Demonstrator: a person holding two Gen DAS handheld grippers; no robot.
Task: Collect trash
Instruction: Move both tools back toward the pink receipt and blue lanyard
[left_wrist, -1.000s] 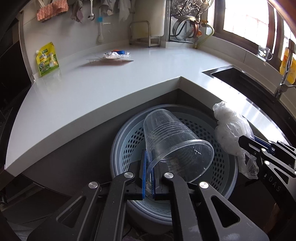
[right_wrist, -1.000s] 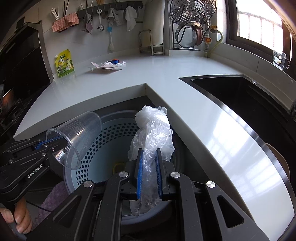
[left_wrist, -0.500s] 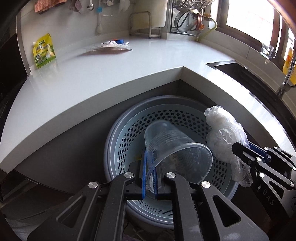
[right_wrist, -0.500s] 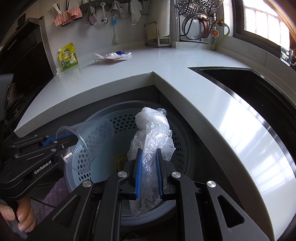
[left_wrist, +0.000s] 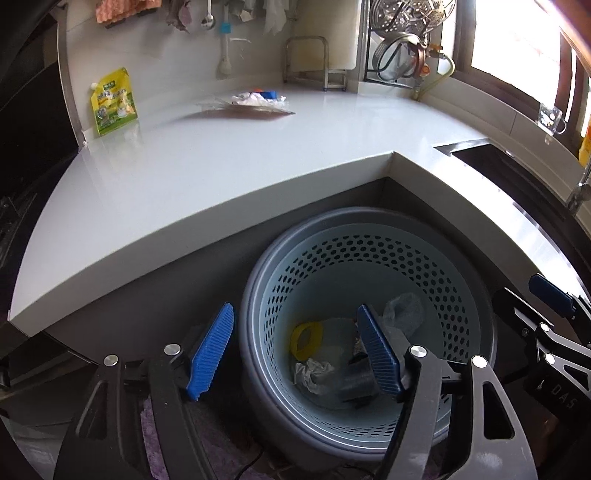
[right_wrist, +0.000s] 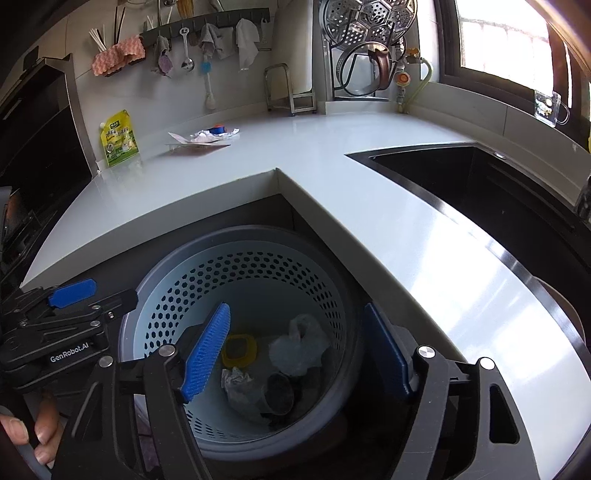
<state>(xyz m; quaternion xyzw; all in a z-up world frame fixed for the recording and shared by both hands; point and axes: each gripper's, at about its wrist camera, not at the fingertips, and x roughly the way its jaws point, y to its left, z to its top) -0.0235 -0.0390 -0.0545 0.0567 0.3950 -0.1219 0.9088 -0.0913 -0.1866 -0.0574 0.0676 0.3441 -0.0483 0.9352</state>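
Right wrist: clear cup (right_wrist: 275, 393) hard to discern among bin (right_wrist: 155, 332) trash.

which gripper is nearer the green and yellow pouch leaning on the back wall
Left. The left gripper hangs over the bin's left side, towards the green and yellow pouch; the right gripper is further right.

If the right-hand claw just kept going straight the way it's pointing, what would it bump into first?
Probably the trash at the bottom of the bin. The right gripper is open and aimed down into the perforated bin, with the crumpled plastic bag lying about midway between its fingers. Depth is hard to judge through the fisheye.
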